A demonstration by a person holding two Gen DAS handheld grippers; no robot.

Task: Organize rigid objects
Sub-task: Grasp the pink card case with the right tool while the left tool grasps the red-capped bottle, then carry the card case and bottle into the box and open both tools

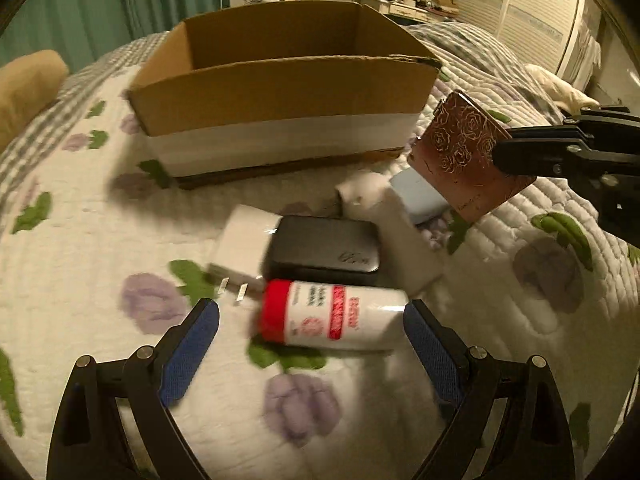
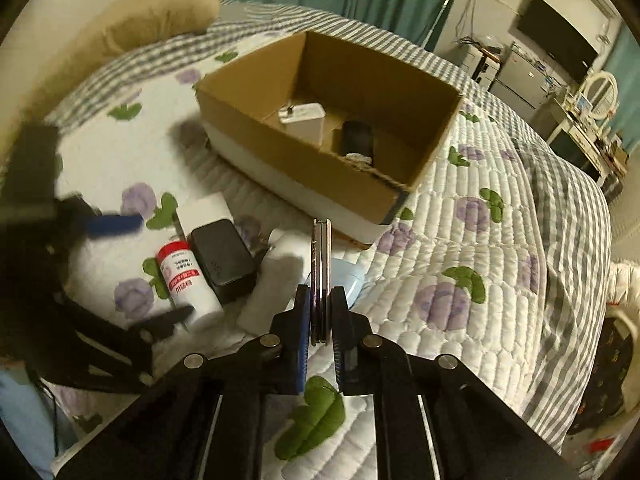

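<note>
A cardboard box [image 1: 280, 92] stands open on the quilted bed; in the right wrist view it [image 2: 280, 156] holds a white charger [image 2: 304, 118] and a black item [image 2: 357, 138]. My left gripper [image 1: 311, 312] is open, its blue pads either side of a white bottle with a red cap [image 1: 332, 316] lying on the quilt. Behind the bottle lie a black power bank [image 1: 324, 246], a white box [image 1: 244, 240], a white item [image 1: 384, 216] and a pale blue item [image 1: 420, 196]. My right gripper [image 2: 320, 304] is shut on a pink rose-patterned phone [image 1: 464, 152], held edge-on [image 2: 321, 264] above the pile.
A tan pillow [image 2: 132, 20] lies at the bed's far left. A dresser and cluttered furniture [image 2: 576, 116] stand beyond the bed, with green curtains [image 1: 100, 4] behind. Floral quilt [image 2: 480, 280] spreads to the right of the box.
</note>
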